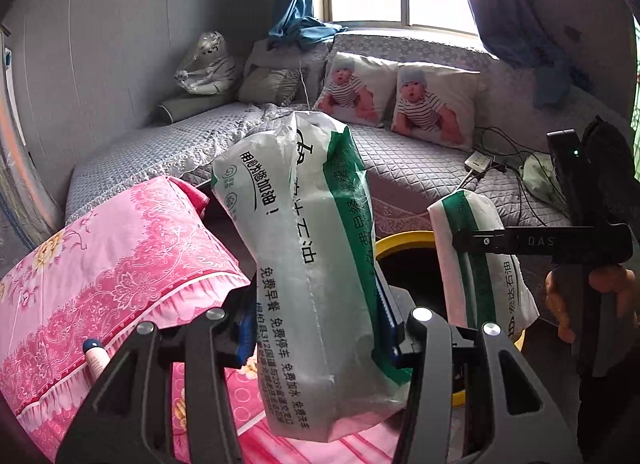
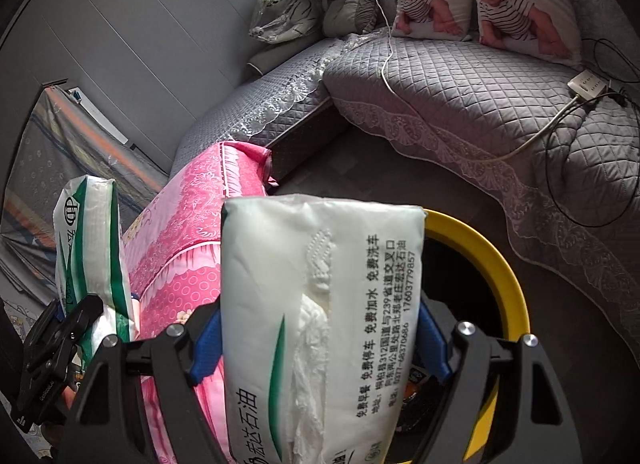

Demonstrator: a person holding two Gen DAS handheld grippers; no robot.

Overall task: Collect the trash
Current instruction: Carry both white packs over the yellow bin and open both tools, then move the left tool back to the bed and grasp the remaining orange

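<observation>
Setting: a bedroom with a grey quilted bed [image 2: 460, 104] below a window, two printed pillows against its back, and a pink floral cover [image 1: 100, 264] in the foreground. Landmark: a yellow-rimmed bin [image 2: 508, 264] on the floor, just beside the pink cover and in front of the bed.

Item 1: tissue pack [image 1: 312, 264], white and green, clamped narrowly in the left claw [image 1: 316, 328]; carried near the bin's rim, on the pink cover's side.

Item 2: second tissue pack [image 2: 320, 304], opened, tissue showing at its slit, clamped across its broad width in the right claw [image 2: 320, 344]; held partly above the bin's mouth.

Step judged in hand: delivery to the bin. Each pack is best brought fully over the dark opening before release, one at a time, so the rim is not struck and nothing lands on the floor.
</observation>
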